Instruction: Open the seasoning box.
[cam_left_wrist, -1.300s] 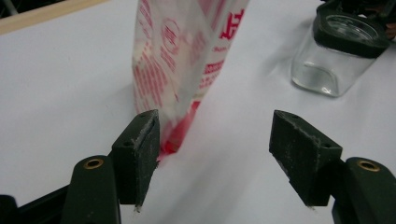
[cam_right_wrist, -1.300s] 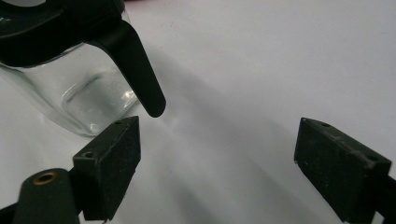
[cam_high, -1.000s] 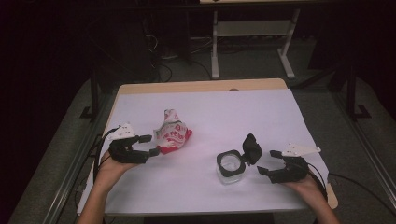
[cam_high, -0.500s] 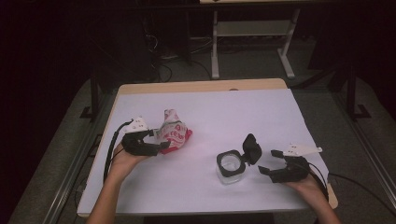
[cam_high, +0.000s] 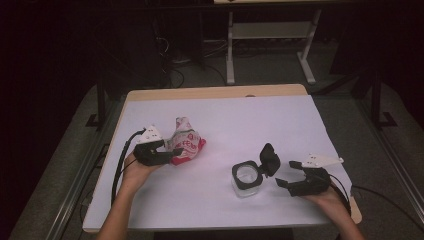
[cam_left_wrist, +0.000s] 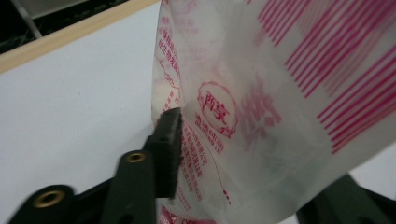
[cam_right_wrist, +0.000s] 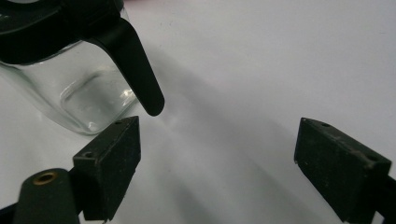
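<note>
A crumpled white and red printed plastic bag (cam_high: 186, 141) (cam_left_wrist: 261, 102) lies on the left of the white table (cam_high: 250, 115). My left gripper (cam_high: 172, 152) (cam_left_wrist: 257, 149) is at its near left side. The jaws stand apart with the bag between them, and one pad (cam_left_wrist: 169, 140) touches the film. A small clear glass jar (cam_high: 246, 179) (cam_right_wrist: 84, 88) with a black rim stands right of centre, its black hinged lid (cam_high: 269, 159) (cam_right_wrist: 135, 65) flipped up. My right gripper (cam_high: 285, 173) (cam_right_wrist: 217, 130) is just right of the jar, open and holding nothing.
The table's wooden far edge (cam_high: 215, 92) shows beyond the white cover. Behind the table stand a metal frame (cam_high: 270, 45) and cables on a dark floor. The left gripper's cable (cam_high: 122, 160) trails off the table's left side.
My left gripper has moved right, up to the bag, and its jaws now straddle it. The right gripper and the jar have hardly moved.
</note>
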